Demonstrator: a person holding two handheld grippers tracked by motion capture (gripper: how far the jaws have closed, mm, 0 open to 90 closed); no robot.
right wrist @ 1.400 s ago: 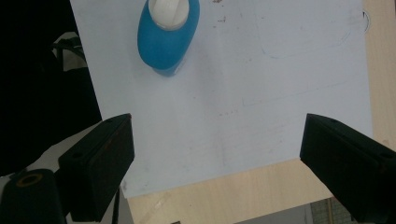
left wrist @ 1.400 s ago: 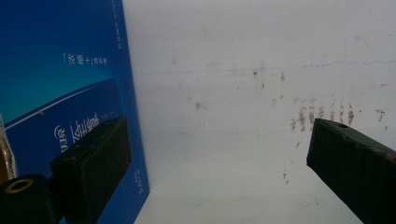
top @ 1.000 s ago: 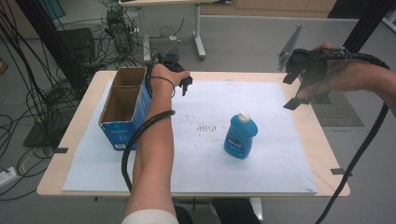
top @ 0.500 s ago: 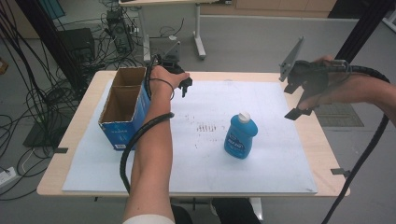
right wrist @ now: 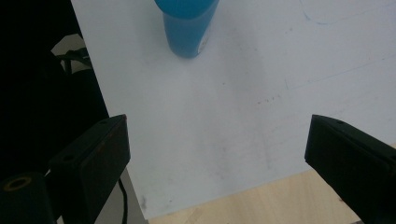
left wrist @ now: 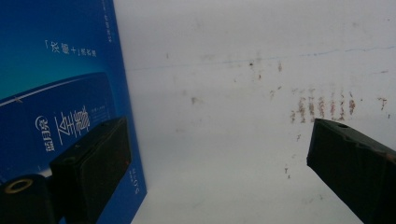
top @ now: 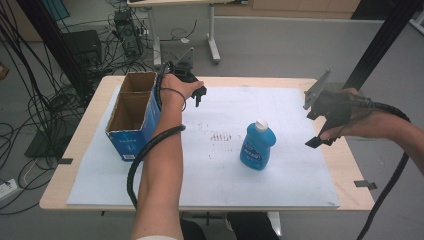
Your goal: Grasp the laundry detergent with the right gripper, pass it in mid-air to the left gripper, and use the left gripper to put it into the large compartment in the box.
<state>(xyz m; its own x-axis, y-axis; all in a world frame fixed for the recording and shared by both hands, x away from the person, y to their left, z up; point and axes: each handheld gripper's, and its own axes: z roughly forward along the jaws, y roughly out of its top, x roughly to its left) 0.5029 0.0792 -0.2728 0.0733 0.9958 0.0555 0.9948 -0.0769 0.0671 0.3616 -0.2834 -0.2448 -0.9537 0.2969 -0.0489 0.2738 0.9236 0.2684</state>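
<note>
High view: right gripper has dropped toward the table since the earlier frame, jaws just opening, nothing between them. Left gripper unmoved beside the box, jaws released. Bottle stands upright mid-table, well left of the right gripper, open sheet around it.

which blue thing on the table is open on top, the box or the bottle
The blue cardboard box at the table's left edge, beside the left gripper: its top gapes, showing a brown inside. The blue bottle mid-table wears a white cap.
</note>
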